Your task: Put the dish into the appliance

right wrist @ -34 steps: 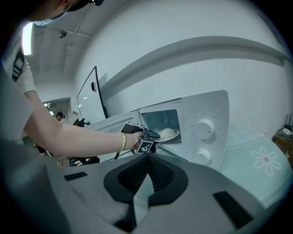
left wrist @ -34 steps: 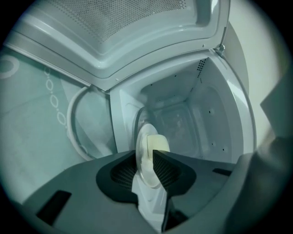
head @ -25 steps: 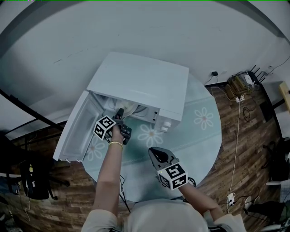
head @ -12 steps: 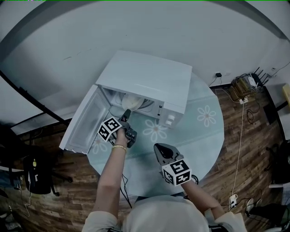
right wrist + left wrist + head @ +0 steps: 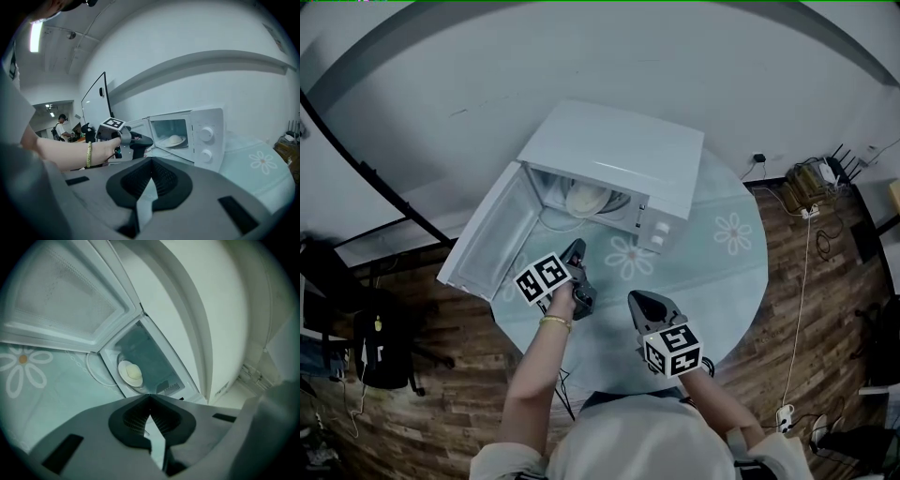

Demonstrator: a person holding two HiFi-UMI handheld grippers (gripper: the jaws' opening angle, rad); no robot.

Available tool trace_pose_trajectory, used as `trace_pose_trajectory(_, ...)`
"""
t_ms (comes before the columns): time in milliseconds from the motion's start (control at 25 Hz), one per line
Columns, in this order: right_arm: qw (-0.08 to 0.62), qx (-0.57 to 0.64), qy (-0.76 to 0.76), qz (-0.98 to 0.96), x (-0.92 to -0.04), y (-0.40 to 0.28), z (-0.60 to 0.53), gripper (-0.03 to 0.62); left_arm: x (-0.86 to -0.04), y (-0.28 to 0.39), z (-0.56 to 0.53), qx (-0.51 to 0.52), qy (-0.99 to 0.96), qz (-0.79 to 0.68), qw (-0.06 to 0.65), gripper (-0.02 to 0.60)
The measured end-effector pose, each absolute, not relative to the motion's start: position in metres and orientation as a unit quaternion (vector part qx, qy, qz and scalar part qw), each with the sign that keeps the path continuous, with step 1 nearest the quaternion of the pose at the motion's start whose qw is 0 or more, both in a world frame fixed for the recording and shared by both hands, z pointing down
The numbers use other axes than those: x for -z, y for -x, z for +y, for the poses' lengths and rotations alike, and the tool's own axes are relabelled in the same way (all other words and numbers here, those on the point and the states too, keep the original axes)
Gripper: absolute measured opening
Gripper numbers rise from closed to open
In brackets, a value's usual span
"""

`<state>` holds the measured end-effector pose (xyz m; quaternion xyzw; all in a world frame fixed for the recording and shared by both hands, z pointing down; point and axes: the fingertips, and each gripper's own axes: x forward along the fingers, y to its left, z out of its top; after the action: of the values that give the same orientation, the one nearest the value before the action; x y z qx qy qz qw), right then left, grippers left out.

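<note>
A white microwave (image 5: 619,155) stands on the round table with its door (image 5: 492,246) swung wide open to the left. The pale dish (image 5: 588,199) lies inside on the turntable, also seen as the dish (image 5: 131,373) and the dish (image 5: 174,139). My left gripper (image 5: 577,248) hovers in front of the opening, clear of the cavity, shut with nothing between its jaws (image 5: 149,396). Nearer me, my right gripper (image 5: 636,300) is held over the table's front, shut and empty (image 5: 151,160).
A light green cloth with daisy prints (image 5: 722,272) covers the table. The microwave's knobs (image 5: 654,232) face the front right. Cables and a power strip (image 5: 811,183) lie on the wooden floor at the right. A dark chair (image 5: 380,347) stands at the left.
My left gripper has drawn back out of the microwave toward me, leaving the dish inside on the turntable. The right gripper has barely moved.
</note>
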<state>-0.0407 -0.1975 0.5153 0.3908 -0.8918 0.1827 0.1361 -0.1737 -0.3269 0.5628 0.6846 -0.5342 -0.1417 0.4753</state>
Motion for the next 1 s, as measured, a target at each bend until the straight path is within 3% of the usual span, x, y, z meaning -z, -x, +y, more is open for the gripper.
trace_pose_trajectory(680,0.121,-0.211,-0.41,-0.879,-0.517,0.034,-0.152,0.005,-0.544,0.153,-0.187,0.048,-0.752,-0.519,0.403,0.011)
trace_pose_trajectory(1000,0.115,-0.211,-0.406,-0.882,-0.512,0.037,-0.141,0.005,-0.54,0.156,-0.15,0.034,-0.753,-0.521,0.402,0.011)
